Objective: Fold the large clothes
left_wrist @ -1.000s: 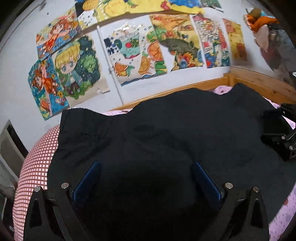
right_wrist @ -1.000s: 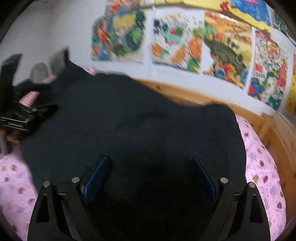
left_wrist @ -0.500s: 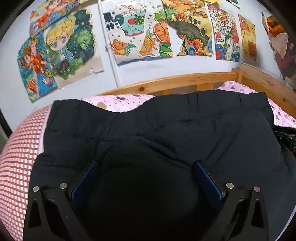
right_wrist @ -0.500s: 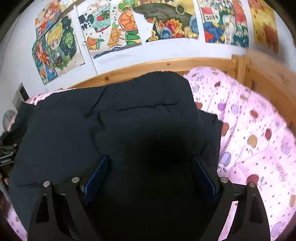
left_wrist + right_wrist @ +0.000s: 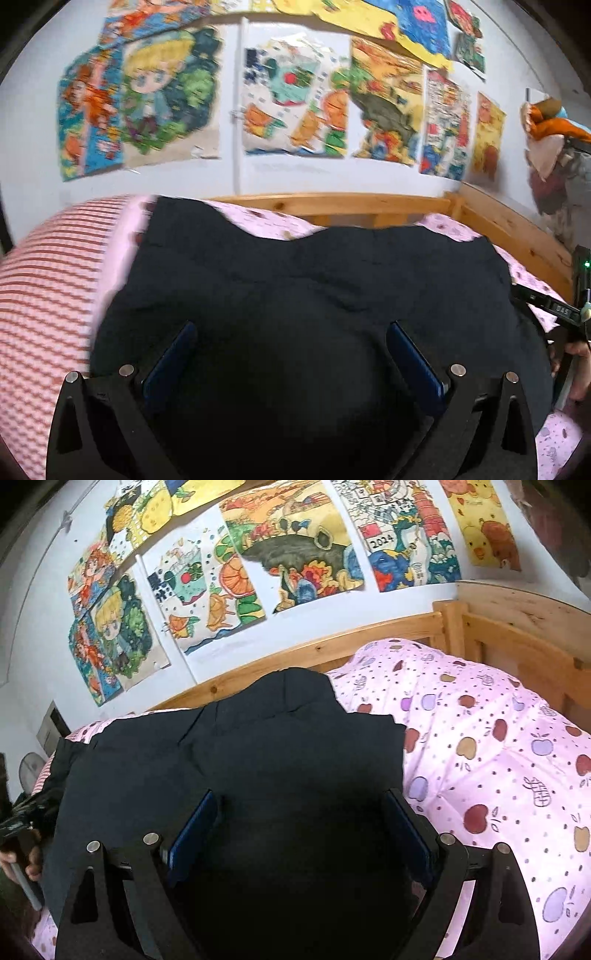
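Item: black garment, spread on the bed, long axis left-right, lying directly ahead of and beneath both tools. Left tool and right tool: jaws wide apart, cloth between them, grip uncertain.

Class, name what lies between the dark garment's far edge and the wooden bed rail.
In the left wrist view, pink patterned bedding lies between the dark garment and the wooden bed rail.
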Demonstrator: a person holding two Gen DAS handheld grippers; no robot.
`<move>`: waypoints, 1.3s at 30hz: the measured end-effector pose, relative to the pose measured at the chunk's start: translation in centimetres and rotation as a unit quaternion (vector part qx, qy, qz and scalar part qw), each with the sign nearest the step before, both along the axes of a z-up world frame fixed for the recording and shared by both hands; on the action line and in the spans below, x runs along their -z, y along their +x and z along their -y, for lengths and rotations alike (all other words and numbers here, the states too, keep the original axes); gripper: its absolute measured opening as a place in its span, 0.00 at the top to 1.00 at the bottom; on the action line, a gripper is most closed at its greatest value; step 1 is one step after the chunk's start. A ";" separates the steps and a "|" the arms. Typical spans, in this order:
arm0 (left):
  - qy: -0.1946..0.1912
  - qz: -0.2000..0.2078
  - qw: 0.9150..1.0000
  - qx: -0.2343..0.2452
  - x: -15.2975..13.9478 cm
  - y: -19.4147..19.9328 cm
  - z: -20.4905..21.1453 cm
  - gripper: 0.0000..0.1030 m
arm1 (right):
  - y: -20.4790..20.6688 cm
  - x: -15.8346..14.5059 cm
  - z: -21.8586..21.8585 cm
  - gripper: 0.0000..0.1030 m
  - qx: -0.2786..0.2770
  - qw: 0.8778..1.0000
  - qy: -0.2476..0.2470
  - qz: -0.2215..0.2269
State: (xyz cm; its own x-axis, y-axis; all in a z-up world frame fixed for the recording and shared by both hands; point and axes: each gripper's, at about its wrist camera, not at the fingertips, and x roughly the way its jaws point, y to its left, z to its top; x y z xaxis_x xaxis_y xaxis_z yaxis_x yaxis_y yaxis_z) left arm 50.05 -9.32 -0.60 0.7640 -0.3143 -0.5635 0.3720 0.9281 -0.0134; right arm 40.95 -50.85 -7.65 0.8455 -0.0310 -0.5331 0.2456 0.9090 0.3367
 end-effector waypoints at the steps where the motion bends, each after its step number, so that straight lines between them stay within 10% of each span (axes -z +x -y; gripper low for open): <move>1: 0.004 0.002 1.000 -0.008 -0.2 -0.1 -0.5 0.00 | 0.1 0.1 0.2 0.15 0.003 1.000 0.002 -0.003; 12: -0.033 -0.049 0.994 -0.092 0.0 1.7 -7.8 0.00 | -1.0 2.7 2.3 0.15 0.009 0.998 0.047 -0.032; 24: -0.125 -0.111 0.985 -0.028 5.3 2.3 -9.3 0.00 | -1.1 5.9 2.8 0.04 -0.036 0.994 0.100 -0.030; 39: -0.092 -0.068 0.993 -0.033 6.6 0.6 -8.2 0.00 | -1.5 6.2 2.7 0.01 -0.059 0.992 0.102 -0.033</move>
